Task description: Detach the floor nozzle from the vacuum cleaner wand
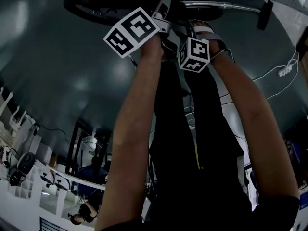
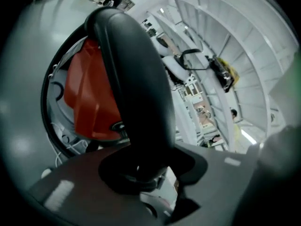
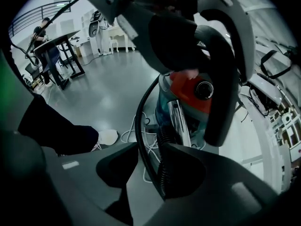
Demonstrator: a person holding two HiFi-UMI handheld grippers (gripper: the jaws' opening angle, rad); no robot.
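We see the left gripper (image 2: 141, 171) clamped on the thick black curved handle (image 2: 134, 88) of the vacuum cleaner, both jaws pressed against its base, with the red vacuum body (image 2: 89, 98) just behind it. Our right gripper (image 3: 141, 173) has its jaws apart with nothing pinched. A thin black cable (image 3: 141, 126) and the ribbed hose (image 3: 164, 182) cross the gap, the hose running along the inner edge of one jaw, though we cannot tell whether it touches. From the head view both our forearms reach forward, and the two marker cubes (image 1: 132, 31) sit close together just before the vacuum. The chrome wand (image 1: 219, 5) stretches from there to the right, and the floor nozzle (image 1: 265, 14) is on its far end, well apart from both grippers and above the grey floor (image 1: 57, 57). A white shoe (image 3: 107, 136) shows on the floor in the right gripper view.
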